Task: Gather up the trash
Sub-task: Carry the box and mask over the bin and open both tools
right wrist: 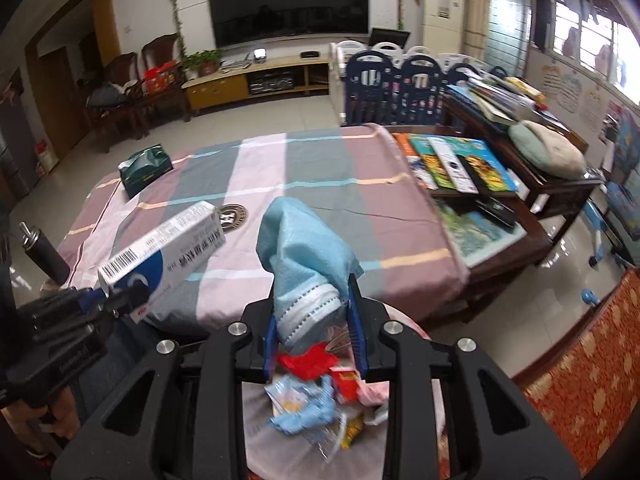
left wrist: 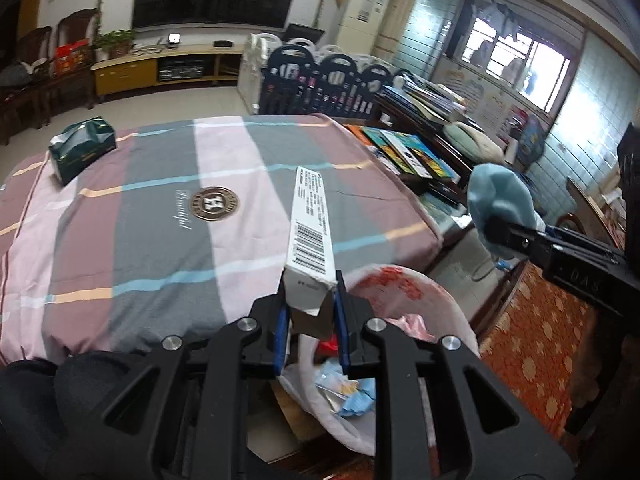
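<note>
My left gripper (left wrist: 310, 300) is shut on one end of a long white carton (left wrist: 310, 220) with a barcode, which sticks out over the table edge. In the right wrist view the same carton (right wrist: 160, 252) shows at the left, with the left gripper (right wrist: 120, 296) on it. My right gripper (right wrist: 314, 304) is shut on a crumpled light-blue face mask (right wrist: 304, 248). From the left wrist view the right gripper (left wrist: 496, 236) and the mask (left wrist: 500, 196) are at the right. Below both sits a bin with a pale pink liner (left wrist: 440, 300) (right wrist: 260, 432), holding wrappers and blue scraps (right wrist: 320, 392).
A table with a striped pink and grey cloth (left wrist: 160, 220) stands ahead, with a dark green tissue pack (left wrist: 82, 148) (right wrist: 146, 168) at its far left corner. A low wooden table with books (right wrist: 460, 164) is at the right. An orange patterned cushion (left wrist: 540, 360) lies beside the bin.
</note>
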### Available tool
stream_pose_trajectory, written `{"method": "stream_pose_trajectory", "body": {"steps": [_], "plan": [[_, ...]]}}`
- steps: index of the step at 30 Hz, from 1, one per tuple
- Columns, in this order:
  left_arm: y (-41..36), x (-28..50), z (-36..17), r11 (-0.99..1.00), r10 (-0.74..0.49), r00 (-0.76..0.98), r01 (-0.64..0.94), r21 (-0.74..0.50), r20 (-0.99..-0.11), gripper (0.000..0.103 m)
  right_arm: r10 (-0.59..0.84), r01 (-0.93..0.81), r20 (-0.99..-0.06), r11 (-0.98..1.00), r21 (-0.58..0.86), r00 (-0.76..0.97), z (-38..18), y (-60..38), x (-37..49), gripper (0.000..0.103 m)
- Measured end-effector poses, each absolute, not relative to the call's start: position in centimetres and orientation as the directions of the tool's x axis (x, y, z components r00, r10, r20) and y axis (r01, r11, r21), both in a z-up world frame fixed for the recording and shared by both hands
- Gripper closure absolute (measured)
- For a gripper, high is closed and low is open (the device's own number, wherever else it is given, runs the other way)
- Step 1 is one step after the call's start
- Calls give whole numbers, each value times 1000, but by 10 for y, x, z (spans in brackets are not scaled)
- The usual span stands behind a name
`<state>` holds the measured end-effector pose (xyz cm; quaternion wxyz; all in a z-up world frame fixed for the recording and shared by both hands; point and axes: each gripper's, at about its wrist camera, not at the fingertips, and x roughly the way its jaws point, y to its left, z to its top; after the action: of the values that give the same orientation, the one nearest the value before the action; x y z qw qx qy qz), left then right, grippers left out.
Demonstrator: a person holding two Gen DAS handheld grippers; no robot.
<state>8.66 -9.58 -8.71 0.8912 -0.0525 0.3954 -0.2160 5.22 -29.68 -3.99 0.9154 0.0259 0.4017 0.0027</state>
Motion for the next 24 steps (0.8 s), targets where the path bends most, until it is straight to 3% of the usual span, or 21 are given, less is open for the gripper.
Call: {"method": "stream_pose_trajectory", "body": {"steps": [8,24], "plan": [[-143,52,-86,855,-488,519,447,-264,-702,83,25,89,-744,990,112,668,-44,-337,2,73],[-189,43,-105,844,-432,480,513,-155,-763,81,65,102,-780,981,163,622,-67,-351,0,73]]}}
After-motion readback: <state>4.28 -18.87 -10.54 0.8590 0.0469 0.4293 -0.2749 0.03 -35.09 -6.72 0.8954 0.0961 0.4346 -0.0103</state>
